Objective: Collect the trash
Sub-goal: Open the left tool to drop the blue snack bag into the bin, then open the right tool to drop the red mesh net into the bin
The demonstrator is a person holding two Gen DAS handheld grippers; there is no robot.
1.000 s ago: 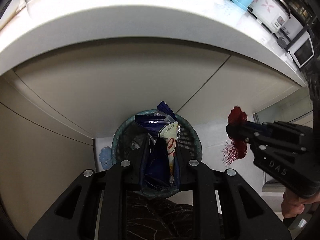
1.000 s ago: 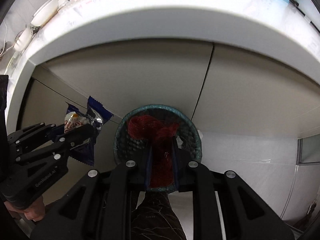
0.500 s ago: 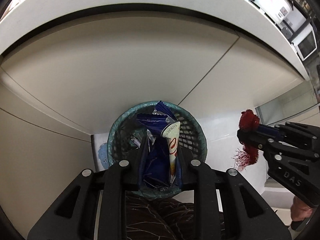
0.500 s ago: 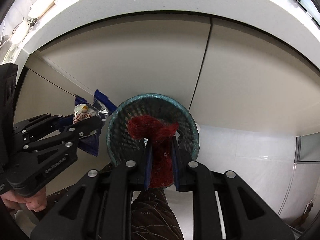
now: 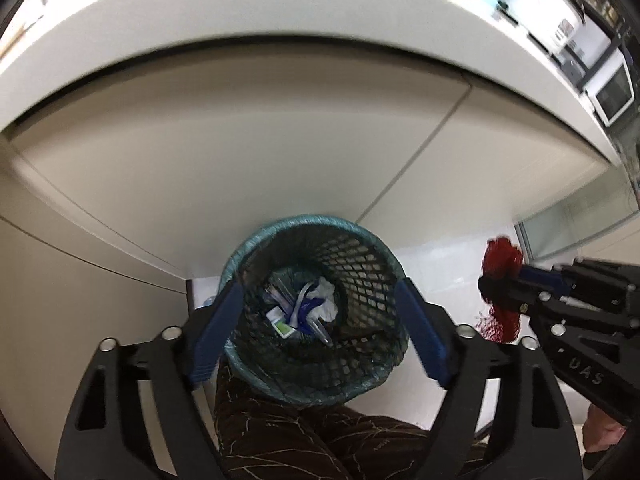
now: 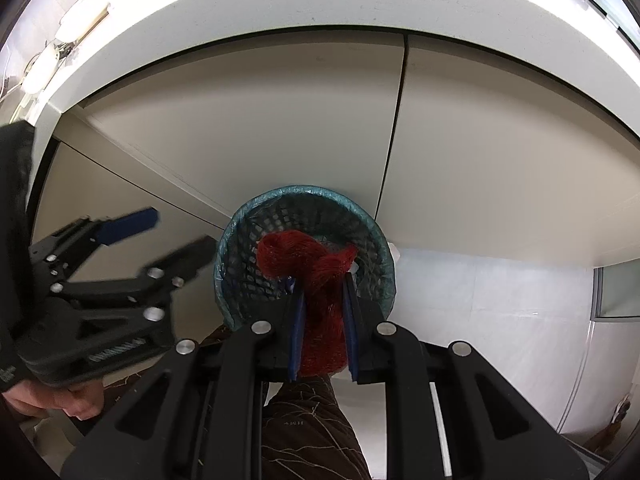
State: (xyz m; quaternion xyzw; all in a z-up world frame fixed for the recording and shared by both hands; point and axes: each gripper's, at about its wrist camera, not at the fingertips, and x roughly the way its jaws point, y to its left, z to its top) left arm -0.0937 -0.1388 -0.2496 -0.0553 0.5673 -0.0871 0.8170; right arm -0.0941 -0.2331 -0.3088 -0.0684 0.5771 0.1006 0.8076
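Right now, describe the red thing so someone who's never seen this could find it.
Below the white counter, over the teal mesh bin, the right claw is shut on the red net bag. It is the only red, stringy item; the bin's trash is blue and white.

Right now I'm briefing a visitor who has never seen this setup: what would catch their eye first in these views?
Probably the red mesh netting, bright against the pale cabinets, clamped in the right gripper above the teal mesh wastebasket. Next, the left gripper, its jaws opening with nothing between them, over the basket, where wrappers lie at the bottom.
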